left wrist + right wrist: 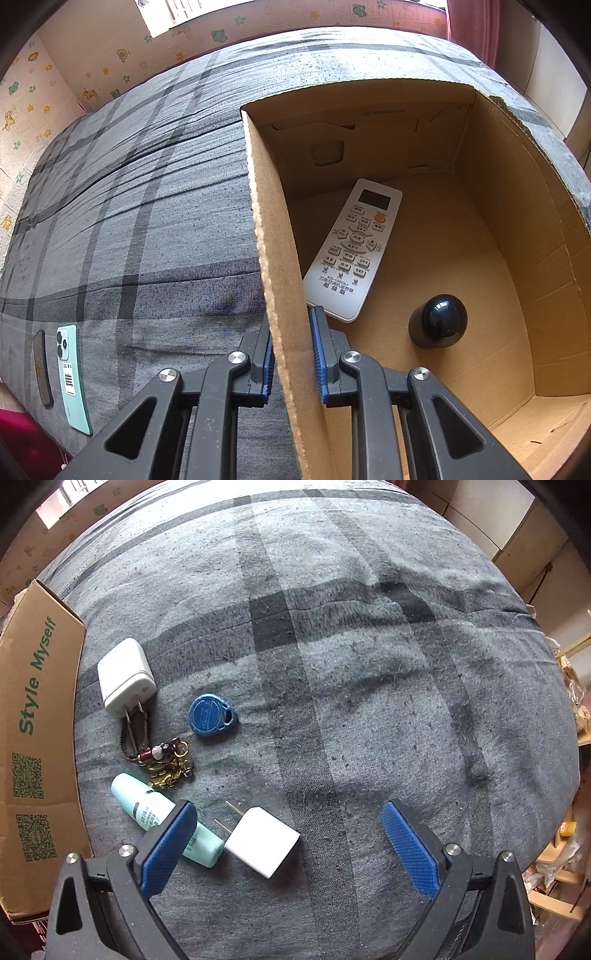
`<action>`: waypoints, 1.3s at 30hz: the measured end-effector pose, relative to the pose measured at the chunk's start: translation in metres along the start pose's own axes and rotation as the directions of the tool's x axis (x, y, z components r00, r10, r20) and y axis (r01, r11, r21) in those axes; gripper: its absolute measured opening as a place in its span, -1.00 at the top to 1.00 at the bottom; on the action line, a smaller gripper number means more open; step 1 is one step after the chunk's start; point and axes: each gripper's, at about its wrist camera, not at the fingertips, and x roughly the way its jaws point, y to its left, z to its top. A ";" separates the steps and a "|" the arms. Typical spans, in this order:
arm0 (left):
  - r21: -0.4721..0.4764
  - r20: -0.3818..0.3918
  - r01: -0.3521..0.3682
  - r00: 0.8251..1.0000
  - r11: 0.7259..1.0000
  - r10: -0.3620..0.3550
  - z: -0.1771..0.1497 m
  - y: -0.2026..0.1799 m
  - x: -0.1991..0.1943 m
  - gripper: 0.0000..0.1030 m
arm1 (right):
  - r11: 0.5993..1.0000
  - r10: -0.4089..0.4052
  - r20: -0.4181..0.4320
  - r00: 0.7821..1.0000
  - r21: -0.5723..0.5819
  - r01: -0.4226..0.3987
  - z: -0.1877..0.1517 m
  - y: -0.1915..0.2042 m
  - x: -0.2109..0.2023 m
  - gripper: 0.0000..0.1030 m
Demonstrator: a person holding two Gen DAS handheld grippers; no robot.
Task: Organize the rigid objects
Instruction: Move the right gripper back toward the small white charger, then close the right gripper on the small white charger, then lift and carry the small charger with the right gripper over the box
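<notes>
1. A bed (147, 206) with a grey plaid cover (332, 664) fills both views.
2. Cartoon-animal wallpaper (110, 66) lines the walls.
3. A pink curtain (469, 26) hangs beside pale cabinets (491, 513).

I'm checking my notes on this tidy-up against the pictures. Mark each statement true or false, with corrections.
1. The left gripper is clamped on the cardboard box wall. True.
2. The white remote control lies on the grey plaid bedspread. False: it lies inside the box, near a black round-topped object.
3. The right gripper is shut on a plug. False: its jaws are open, with the white plug adapter lying between them on the bedspread.
4. A mint-green phone lies on the bedspread outside the box. True.
5. The blue key fob is inside the box. False: it lies on the bedspread, near a white charger.
</notes>
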 end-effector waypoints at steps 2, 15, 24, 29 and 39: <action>0.000 0.000 0.000 1.000 1.000 0.000 0.000 0.000 0.000 0.61 | 1.000 -0.007 -0.012 1.000 0.001 0.007 -0.002 0.000 0.004 -0.91; 0.002 0.000 -0.004 1.000 1.000 0.004 0.000 0.001 0.000 0.61 | 0.999 0.011 -0.006 1.000 -0.032 -0.011 -0.010 0.008 -0.001 0.45; 0.004 -0.002 -0.007 1.000 1.000 0.007 0.001 0.000 0.001 0.61 | 0.998 0.030 0.015 0.999 -0.052 -0.030 -0.012 0.009 -0.015 0.72; 0.001 -0.001 -0.006 1.000 1.000 0.006 0.001 -0.001 0.000 0.61 | 0.997 0.021 0.016 1.000 -0.073 -0.019 -0.010 0.017 -0.017 0.73; 0.006 -0.003 -0.010 1.000 1.000 0.010 0.001 -0.003 0.000 0.61 | 0.996 0.040 0.053 0.998 -0.084 -0.036 0.002 0.020 -0.041 0.73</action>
